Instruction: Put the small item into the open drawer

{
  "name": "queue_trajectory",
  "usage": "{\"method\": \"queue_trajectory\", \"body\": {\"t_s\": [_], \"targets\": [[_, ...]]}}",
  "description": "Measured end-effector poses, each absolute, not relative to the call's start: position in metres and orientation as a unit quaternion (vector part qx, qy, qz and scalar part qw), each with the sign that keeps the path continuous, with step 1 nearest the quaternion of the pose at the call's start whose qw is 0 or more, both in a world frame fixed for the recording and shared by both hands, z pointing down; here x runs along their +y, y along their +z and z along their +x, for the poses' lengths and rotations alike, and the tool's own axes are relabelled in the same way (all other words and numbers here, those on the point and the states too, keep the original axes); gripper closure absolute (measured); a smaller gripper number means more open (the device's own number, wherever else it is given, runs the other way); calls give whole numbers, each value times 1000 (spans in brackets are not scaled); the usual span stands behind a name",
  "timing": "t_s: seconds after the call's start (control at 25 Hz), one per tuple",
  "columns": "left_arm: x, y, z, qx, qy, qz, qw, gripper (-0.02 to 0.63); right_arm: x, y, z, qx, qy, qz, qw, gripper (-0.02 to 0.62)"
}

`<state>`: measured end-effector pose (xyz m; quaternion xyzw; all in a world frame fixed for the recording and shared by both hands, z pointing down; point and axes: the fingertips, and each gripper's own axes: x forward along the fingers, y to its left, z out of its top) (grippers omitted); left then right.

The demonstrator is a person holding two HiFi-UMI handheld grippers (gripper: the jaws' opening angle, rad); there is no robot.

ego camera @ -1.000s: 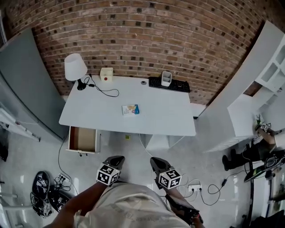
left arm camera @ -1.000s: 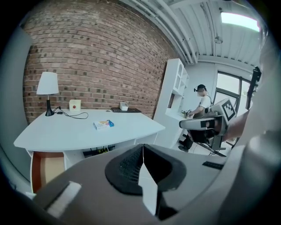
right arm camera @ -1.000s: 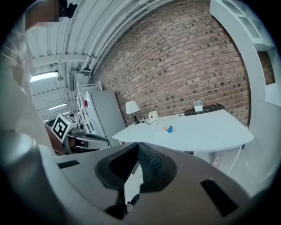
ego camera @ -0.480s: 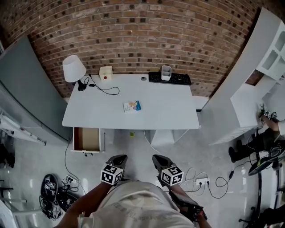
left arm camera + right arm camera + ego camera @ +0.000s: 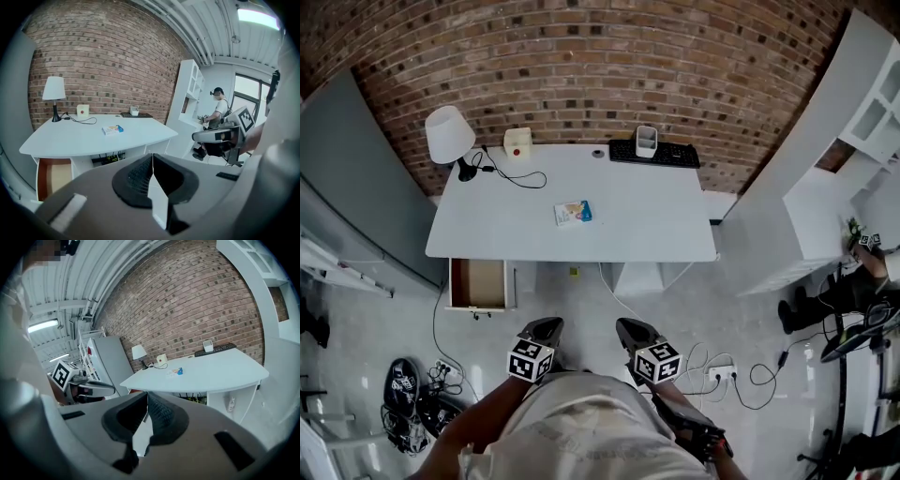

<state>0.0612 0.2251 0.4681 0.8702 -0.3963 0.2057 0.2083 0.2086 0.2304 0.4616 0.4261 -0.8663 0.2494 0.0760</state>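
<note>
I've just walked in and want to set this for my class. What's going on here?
A person stands back from the white desk, holding a pair of tongs in each hand. The left tongs and right tongs are both shut with nothing between them, aimed toward the desk. The small box lies untouched on the desktop. The open drawer under the desk's left end looks empty. Nothing has been picked up yet.

I see a white desk (image 5: pixel 647 225) with the small item (image 5: pixel 574 213), a flat packet, lying near its middle. Along the far edge stand a white lamp (image 5: pixel 450 139) at the left and a cream box (image 5: pixel 517 142) with a red button just right of it. Further right is a black keyboard (image 5: pixel 666 155) with a white cup (image 5: pixel 646 141) at it, and a black cable (image 5: pixel 514 177) loops out from the lamp's foot.
</note>
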Motion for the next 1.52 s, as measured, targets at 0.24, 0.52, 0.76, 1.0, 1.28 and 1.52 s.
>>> {"method": "queue_trajectory", "body": {"t_s": [0.24,0.52,0.76,1.0,1.28,1.52], "targets": [[230,471,54,-409,209,861,218,598,232,464,201,-870,256,414,81,589],[239,474,50,-406,215,860,220,598,240,476,194,-867,271,408,90,589],[243,478,36,-414,220,853,229,598,238,481,179,-869,278,398,95,589],[242,483,23,-411,224,852,235,598,235,487,170,-864,285,402,103,589],[212,481,23,-394,220,863,227,598,215,483,168,-857,281,420,102,589],[182,477,15,-378,215,871,228,598,192,476,168,-844,279,445,107,589]]}}
